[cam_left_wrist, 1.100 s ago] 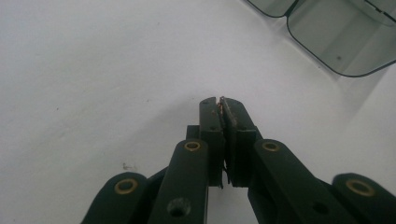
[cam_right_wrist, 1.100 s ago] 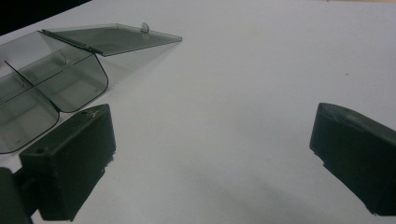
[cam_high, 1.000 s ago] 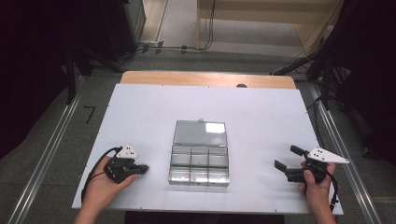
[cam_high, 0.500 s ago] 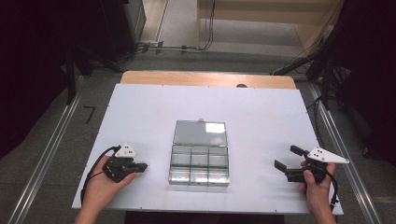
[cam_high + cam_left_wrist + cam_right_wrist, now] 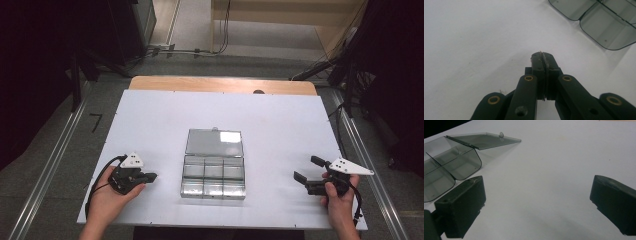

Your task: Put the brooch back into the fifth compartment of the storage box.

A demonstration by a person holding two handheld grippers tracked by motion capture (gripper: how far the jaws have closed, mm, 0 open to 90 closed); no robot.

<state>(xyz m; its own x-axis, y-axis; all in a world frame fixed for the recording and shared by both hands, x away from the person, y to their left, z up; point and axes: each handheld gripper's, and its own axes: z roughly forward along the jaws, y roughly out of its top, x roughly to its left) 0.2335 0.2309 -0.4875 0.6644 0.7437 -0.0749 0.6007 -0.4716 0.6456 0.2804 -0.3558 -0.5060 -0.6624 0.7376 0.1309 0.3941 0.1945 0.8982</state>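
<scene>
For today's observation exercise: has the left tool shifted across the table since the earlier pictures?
No. The left tool sits at the same gap from the clear compartment box and the table's near edge.

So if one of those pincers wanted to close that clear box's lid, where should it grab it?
Probably the small tab on the far edge of the lid. The lid lies flat, hinged to the box, so the open right gripper could come from beyond and pinch there.

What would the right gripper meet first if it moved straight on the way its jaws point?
Probably the clear compartment box. The right gripper points across the white table toward the box's right side with its jaws open, nothing lying between; in the right gripper view the line may pass just beyond the box.
</scene>
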